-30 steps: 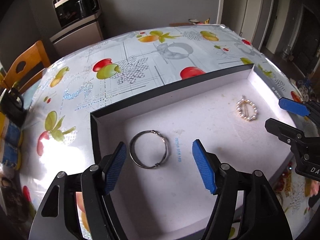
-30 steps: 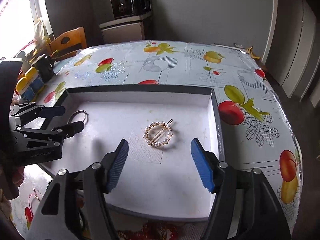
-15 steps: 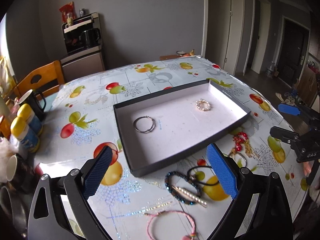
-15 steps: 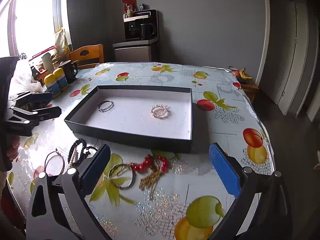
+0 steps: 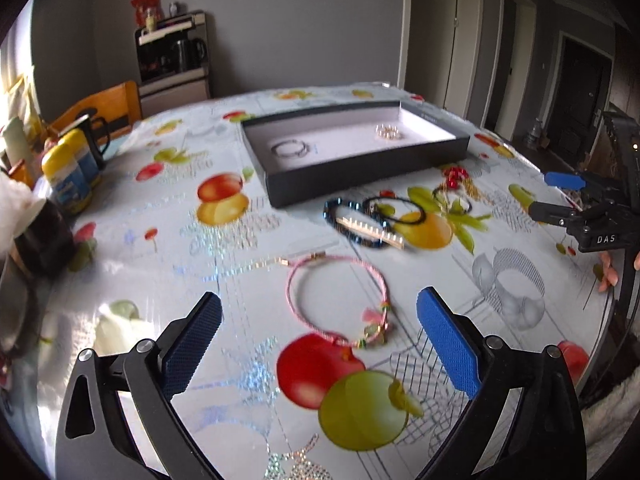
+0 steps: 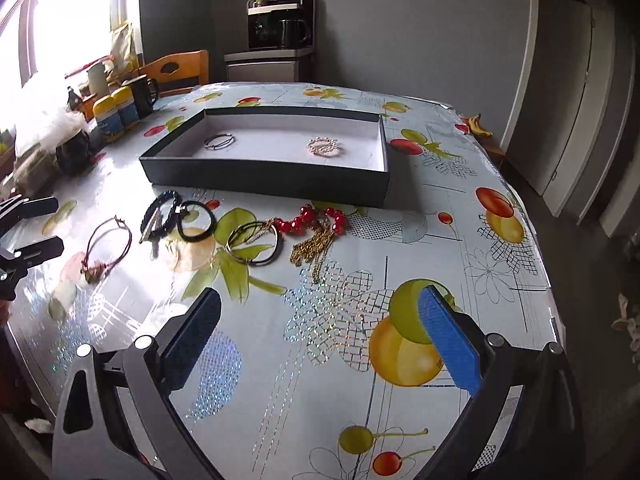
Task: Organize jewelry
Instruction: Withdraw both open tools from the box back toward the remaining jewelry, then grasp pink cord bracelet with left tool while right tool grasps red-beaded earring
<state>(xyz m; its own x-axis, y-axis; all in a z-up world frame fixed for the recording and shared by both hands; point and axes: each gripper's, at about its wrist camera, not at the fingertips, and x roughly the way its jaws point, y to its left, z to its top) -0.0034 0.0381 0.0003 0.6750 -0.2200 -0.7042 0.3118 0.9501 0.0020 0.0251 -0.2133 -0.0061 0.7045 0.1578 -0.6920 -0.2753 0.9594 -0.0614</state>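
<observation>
A black tray (image 5: 360, 184) with a white floor holds a silver bangle (image 5: 290, 148) and a pearl clip (image 5: 387, 132). In front of it on the fruit-print tablecloth lie a pink cord bracelet (image 5: 338, 300), a dark beaded bracelet (image 5: 360, 224), a black hair tie (image 5: 396, 210) and red beads (image 5: 454, 172). My left gripper (image 5: 318, 308) hangs open over the pink bracelet, not touching it. In the right wrist view my right gripper (image 6: 320, 304) stands open above bare cloth, with a gold chain (image 6: 316, 246) and dark bangles (image 6: 254, 246) beyond its fingertips.
Yellow-capped bottles (image 6: 116, 114) and a black mug (image 6: 144, 94) crowd the table's left side, beside a wooden chair (image 6: 176, 70). A banana (image 6: 478, 126) lies off the far right corner. The table edge (image 6: 548, 280) curves down on the right.
Both grippers pulled back from inside the tray toward the near table edge and their jaws widened. The bangle and pearl clip stay in the tray; the loose jewelry came into view.
</observation>
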